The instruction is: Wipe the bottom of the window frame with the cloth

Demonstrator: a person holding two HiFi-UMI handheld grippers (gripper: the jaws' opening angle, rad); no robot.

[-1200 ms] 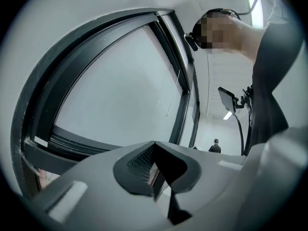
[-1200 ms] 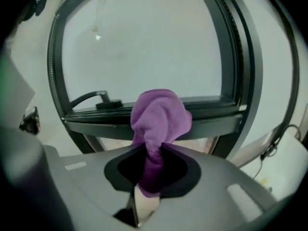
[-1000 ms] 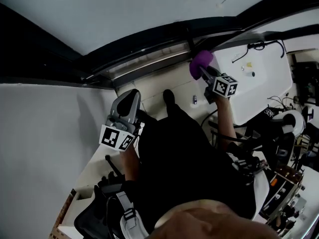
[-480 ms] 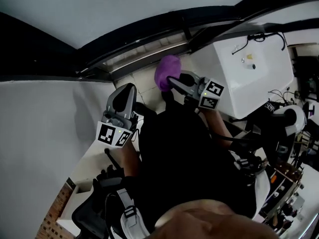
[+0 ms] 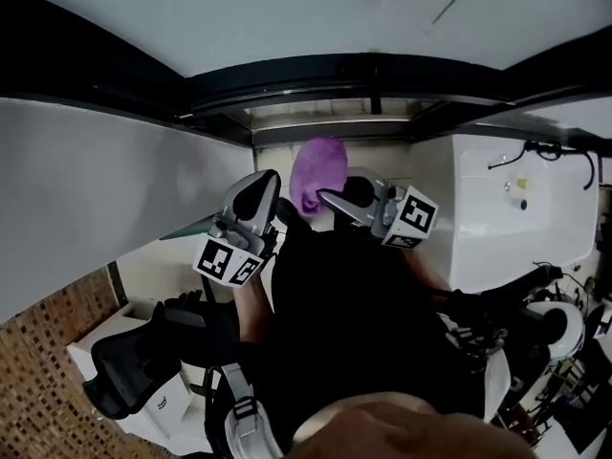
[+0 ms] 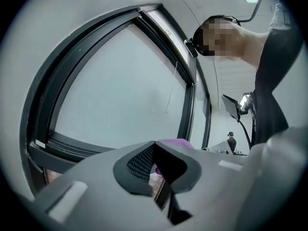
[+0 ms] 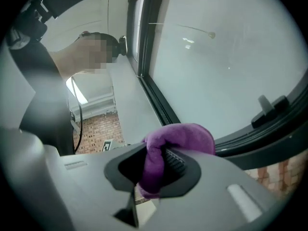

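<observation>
Your right tool (image 7: pixel 161 163) clamps the purple cloth (image 7: pixel 182 137), which is bunched past its tips for rubbing, near the bottom of the window frame (image 7: pixel 269 136). Your left tool (image 6: pixel 155 163) is closed on nothing, parked beside it out of the way.

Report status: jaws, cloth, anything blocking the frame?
Right gripper jaws shut on purple cloth. Left gripper jaws shut, empty. Cloth up near window frame bottom, contact unclear. Nothing seen in the way.
</observation>
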